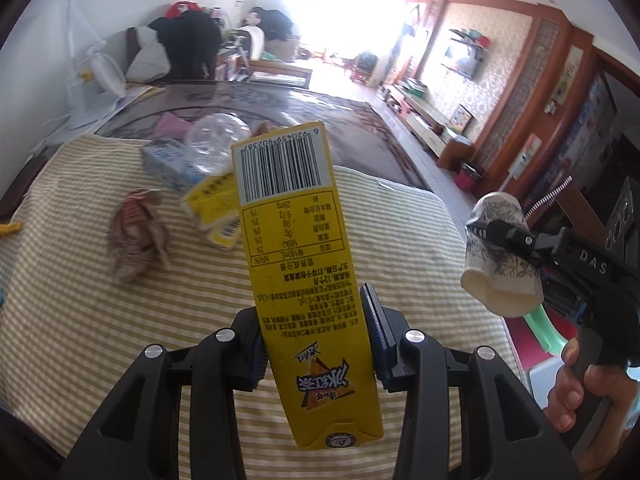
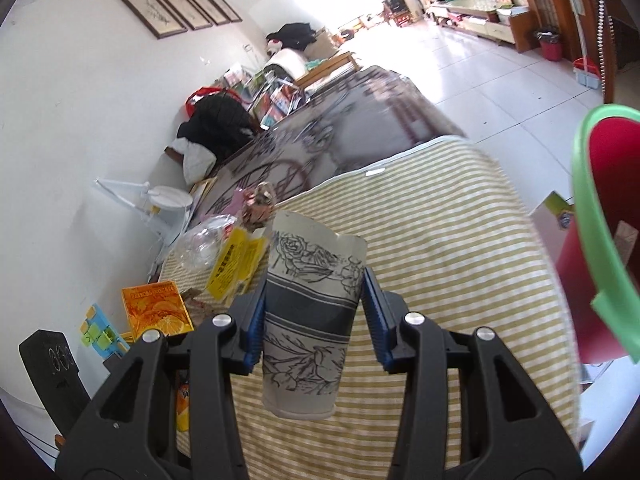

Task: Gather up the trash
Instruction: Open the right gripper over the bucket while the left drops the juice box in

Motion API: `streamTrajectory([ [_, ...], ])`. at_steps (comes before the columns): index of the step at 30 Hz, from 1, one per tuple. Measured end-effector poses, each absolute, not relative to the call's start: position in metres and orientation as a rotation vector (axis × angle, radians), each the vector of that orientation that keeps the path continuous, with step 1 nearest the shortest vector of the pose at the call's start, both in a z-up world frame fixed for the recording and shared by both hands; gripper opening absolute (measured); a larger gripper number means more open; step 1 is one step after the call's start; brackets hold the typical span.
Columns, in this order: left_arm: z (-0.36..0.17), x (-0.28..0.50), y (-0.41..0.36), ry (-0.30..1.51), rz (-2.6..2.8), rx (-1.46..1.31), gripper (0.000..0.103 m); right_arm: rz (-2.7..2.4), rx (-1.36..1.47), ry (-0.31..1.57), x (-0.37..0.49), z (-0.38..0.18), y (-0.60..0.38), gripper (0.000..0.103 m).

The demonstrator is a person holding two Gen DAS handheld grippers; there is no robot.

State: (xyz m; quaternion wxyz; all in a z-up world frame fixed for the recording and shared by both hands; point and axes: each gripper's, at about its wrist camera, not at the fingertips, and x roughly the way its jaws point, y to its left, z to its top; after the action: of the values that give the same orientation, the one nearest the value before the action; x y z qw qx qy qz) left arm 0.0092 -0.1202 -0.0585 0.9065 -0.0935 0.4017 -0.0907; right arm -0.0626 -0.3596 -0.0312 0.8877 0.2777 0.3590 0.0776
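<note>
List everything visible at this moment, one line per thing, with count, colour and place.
carton: 1, yellow, in left gripper
paper cup: 1, white with black flowers, in right gripper
striped cloth: 1, yellow-white, on table
flattened carton: 1, yellow, on cloth
plastic bottle: 1, clear, far end of cloth
blue box: 1, beside bottle
wrapper: 1, brownish, crumpled on cloth
bin: 1, red, green rim, right of table
left gripper: black, shut on carton
right gripper: black, shut on cup
</note>
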Motion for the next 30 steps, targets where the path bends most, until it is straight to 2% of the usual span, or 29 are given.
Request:
streamTrajectory([
  [22,-0.07,0.007,-0.195,0.894,-0.333,-0.112,0.039,-0.227,0.719,0.611,-0.135,-0.037,-0.512,0.042],
  [30,-0.071,0.006,-0.225,0.907,-0.397,-0.09,0.039,-0.341,0.73,0.598,-0.152,-0.043,-0.539,0.042],
])
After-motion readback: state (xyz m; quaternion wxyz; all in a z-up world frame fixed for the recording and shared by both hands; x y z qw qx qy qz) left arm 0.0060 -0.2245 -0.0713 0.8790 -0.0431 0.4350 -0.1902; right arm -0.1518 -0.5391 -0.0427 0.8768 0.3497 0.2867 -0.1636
